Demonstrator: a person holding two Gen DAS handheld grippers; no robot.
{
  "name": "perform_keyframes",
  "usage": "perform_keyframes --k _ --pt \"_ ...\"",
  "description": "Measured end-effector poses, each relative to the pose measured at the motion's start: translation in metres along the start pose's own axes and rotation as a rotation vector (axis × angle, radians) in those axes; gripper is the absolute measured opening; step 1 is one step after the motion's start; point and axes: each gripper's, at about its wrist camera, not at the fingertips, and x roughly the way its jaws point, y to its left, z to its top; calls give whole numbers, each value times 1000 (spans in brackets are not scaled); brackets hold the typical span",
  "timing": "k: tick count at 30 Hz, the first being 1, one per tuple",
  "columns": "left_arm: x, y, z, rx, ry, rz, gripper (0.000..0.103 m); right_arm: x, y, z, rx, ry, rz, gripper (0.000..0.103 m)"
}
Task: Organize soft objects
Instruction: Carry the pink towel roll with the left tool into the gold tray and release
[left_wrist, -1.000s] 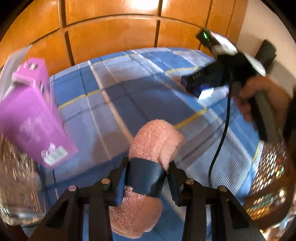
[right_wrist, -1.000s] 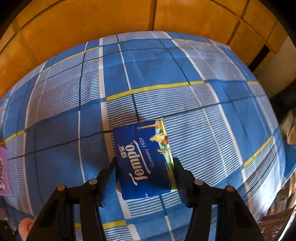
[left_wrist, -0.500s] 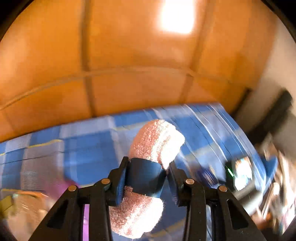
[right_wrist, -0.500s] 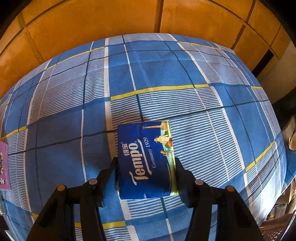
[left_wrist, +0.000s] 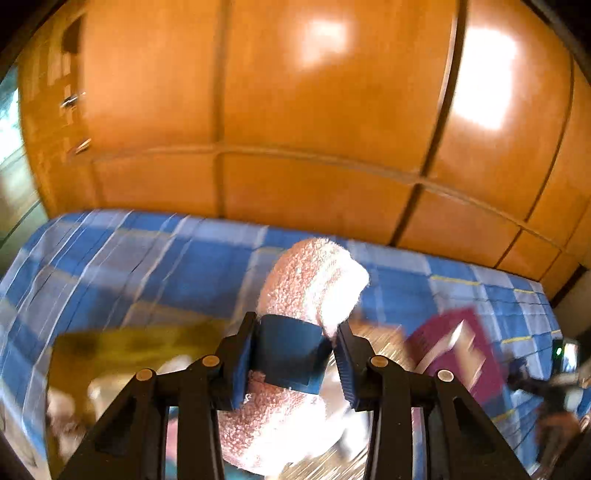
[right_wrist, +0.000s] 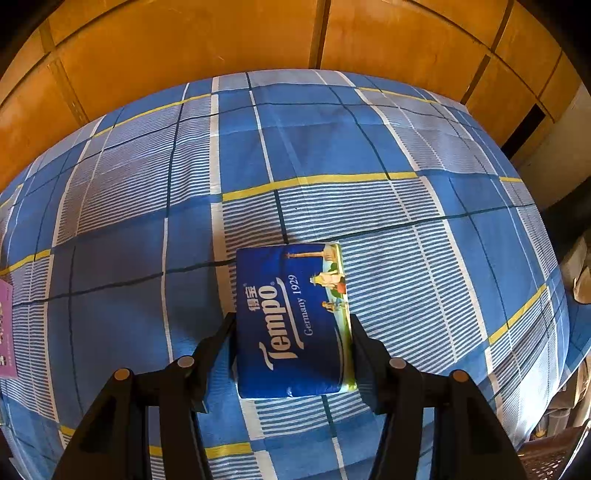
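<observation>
left gripper (left_wrist: 291, 363) clenched on pink towel (left_wrist: 310, 284), swung in 1 s from bed to above blurred bin (left_wrist: 122, 350), lower left | right gripper (right_wrist: 291, 332) gripped tissue pack (right_wrist: 291, 321), frame centre, unmoved on bedspread (right_wrist: 332, 140) | judged: towel drop-off near

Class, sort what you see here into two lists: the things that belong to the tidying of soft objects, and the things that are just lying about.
Part of the job:
- pink towel roll, clamped in the left gripper
- Tempo tissue pack, between the jaws of the right gripper

Just lying about:
- checked bedsheet
- wooden wardrobe
- purple packet at the bed's edge
</observation>
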Motion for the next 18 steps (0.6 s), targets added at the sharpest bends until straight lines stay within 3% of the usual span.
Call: perform_keyframes --k 5,9,15,18 --pt "-30 41 -58 -50 -6 33 40 -3 13 -4 -49 -21 -34 52" --pt "-53 53 -93 -79 -17 63 40 -10 20 -6 -71 -27 -71 52" --pt "-67 69 -118 -93 -33 111 41 -19 35 -7 -22 32 -118 52" --pt "-69 77 -124 -95 -35 120 41 -26 56 -12 -43 38 -56 52"
